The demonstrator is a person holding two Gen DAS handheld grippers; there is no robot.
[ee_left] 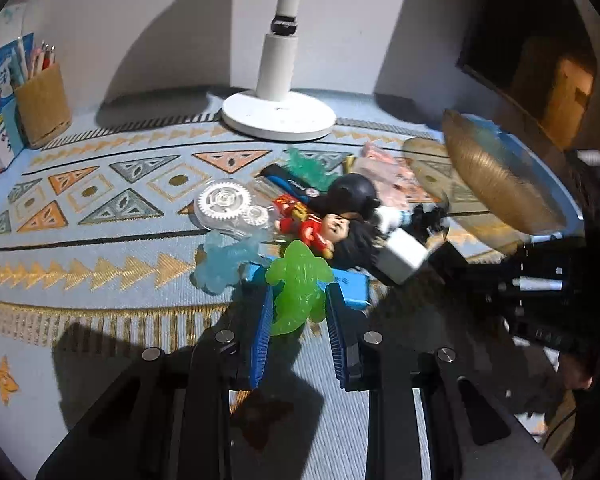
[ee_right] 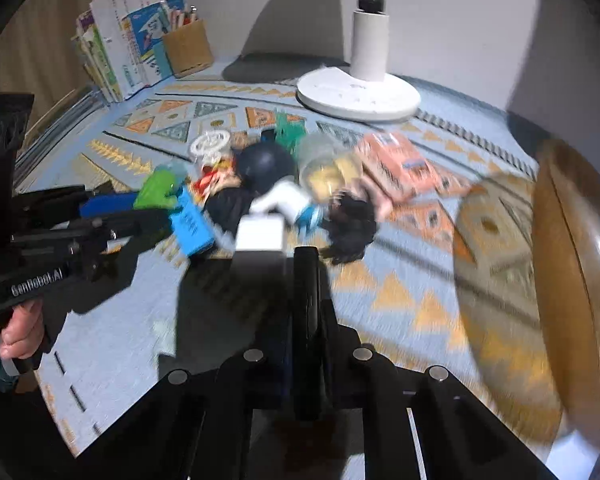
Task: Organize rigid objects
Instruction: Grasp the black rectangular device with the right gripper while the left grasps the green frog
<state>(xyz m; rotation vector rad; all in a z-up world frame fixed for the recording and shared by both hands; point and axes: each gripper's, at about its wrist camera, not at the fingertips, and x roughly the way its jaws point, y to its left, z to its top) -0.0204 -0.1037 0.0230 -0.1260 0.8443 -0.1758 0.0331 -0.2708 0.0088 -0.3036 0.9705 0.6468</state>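
My left gripper [ee_left: 299,296] is shut on a translucent green dinosaur toy [ee_left: 300,280], its blue pads [ee_left: 262,320] pressing both flanks at the near edge of a toy pile. A blue block [ee_left: 352,288] lies under the dinosaur. Behind it lie a red figure [ee_left: 312,228], a black helmet [ee_left: 352,192] and a clear gear dispenser [ee_left: 224,208]. My right gripper [ee_right: 290,254] has its jaws together. A white block [ee_right: 260,236] sits against the tip of its left finger, not visibly between the fingers. The right wrist view is blurred.
A white lamp base [ee_left: 278,116] stands behind the pile. A wooden pencil holder [ee_left: 44,104] and books [ee_right: 120,48] fill the far left corner. A wooden bowl [ee_right: 560,280] is at the right. Orange packets [ee_right: 400,168] lie beside the pile. A hand [ee_right: 20,332] holds the left gripper.
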